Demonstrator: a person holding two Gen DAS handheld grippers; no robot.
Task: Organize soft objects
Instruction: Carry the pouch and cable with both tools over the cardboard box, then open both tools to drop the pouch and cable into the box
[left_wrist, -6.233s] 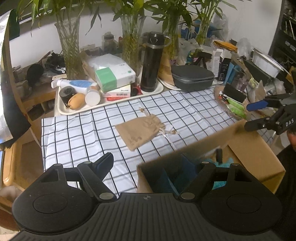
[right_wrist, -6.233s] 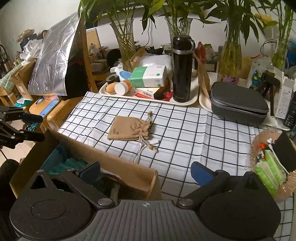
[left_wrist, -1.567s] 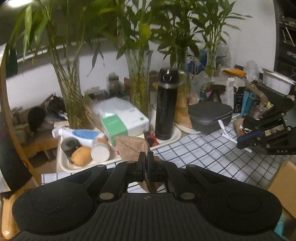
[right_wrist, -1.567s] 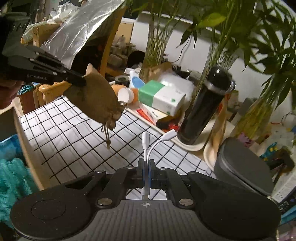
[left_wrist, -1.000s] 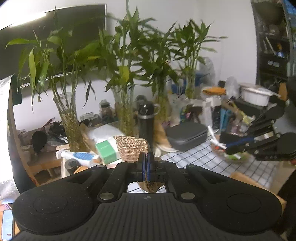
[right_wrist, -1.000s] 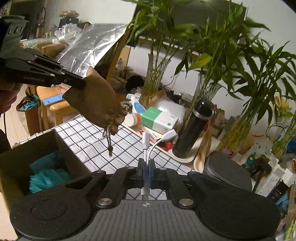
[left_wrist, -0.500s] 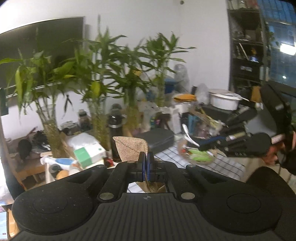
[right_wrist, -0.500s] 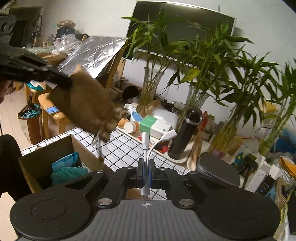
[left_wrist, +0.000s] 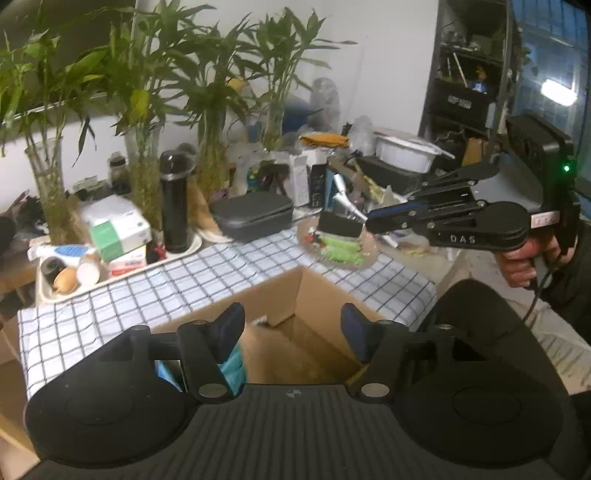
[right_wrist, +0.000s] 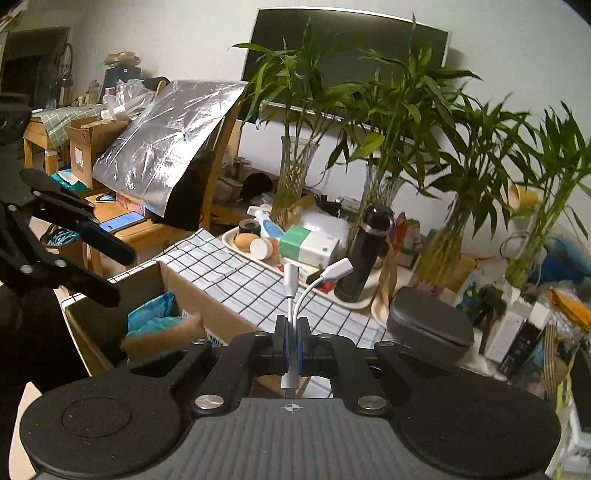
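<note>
1. Half a second earlier the left gripper (left_wrist: 291, 330) was clamped on a tan drawstring pouch. Its jaws have just been opening and now stand apart with nothing between them. The pouch shows in neither view, so where it lies cannot be told.
2. The left gripper hangs over an open cardboard box (left_wrist: 295, 291). In the left wrist view, bare brown box floor shows between the jaws, and teal cloth (left_wrist: 232, 369) lies in the box behind the left finger.
3. The right gripper (right_wrist: 291, 345) is clenched on a white adapter cable (right_wrist: 291, 291). Its two plug ends stick up past the fingertips and its metal end hangs below, much as half a second ago.
4. Only the right wrist view shows the left gripper from outside, jaws parted above the box's near corner.
5. Only the left wrist view shows the hand (left_wrist: 524, 264) gripping the right gripper's handle, held above the table's right end.
6. Further off, the checked tablecloth (left_wrist: 147, 291) is bare where the pouch lay earlier.
7. At the back stand a black flask (left_wrist: 175, 206), a grey case (left_wrist: 253, 218) and bamboo in glass vases (left_wrist: 48, 192).
</note>
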